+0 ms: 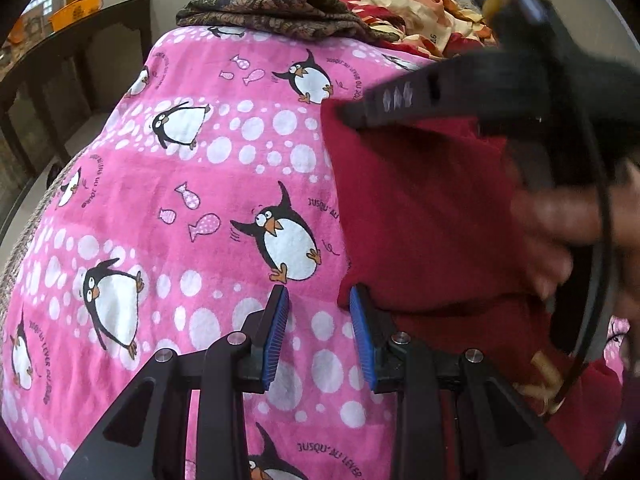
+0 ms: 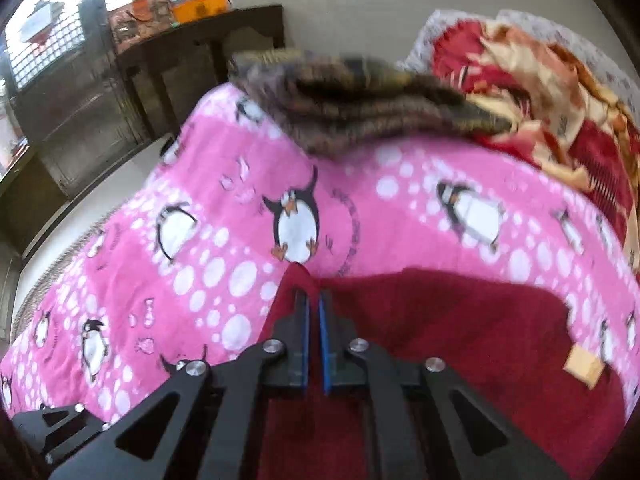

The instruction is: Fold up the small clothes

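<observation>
Pink penguin-print blanket point(image 1: 168, 208) covers the bed, a brown patterned cloth point(image 1: 280, 12) folded at its far end. Left gripper point(image 1: 319, 326) gapes wide beside the red garment point(image 1: 424, 216) lying right; right gripper point(image 2: 313, 312), nearly closed, pinches its corner.

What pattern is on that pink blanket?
Black-and-white penguins, fish and white dots on the blanket, clearest in the left wrist view.
</observation>
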A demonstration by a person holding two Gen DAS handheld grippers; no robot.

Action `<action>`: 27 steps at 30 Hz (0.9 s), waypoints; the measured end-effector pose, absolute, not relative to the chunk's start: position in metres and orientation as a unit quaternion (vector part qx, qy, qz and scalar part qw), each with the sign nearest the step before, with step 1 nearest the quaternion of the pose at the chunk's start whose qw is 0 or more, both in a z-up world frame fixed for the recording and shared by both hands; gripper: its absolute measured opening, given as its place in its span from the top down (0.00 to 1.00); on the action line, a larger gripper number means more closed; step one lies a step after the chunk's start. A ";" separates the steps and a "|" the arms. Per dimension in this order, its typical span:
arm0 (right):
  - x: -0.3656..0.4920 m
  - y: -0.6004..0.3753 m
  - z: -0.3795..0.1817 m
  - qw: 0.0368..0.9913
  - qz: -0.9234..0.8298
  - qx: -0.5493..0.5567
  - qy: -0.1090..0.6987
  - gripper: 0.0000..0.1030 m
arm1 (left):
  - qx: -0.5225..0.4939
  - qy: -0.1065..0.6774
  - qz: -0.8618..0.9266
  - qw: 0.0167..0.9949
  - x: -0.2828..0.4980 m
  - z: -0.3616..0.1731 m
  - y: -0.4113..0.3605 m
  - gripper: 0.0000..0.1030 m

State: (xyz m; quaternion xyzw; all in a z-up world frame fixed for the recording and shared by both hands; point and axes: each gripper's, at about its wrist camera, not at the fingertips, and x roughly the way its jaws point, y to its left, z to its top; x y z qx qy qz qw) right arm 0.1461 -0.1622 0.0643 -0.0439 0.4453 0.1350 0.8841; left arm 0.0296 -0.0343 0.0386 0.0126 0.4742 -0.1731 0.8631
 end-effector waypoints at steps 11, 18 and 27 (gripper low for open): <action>0.017 -0.249 0.099 0.898 0.048 -0.040 0.436 0.60 | 0.009 0.447 -0.174 0.878 0.025 0.072 -0.035 0.89; -0.038 -0.377 0.070 0.871 -0.153 0.013 0.467 0.60 | 0.037 0.466 -0.188 0.864 0.029 0.059 -0.085 0.88; -0.063 -0.438 0.085 0.876 -0.161 0.070 0.448 0.54 | 0.061 0.467 -0.180 0.864 0.024 0.065 -0.096 0.88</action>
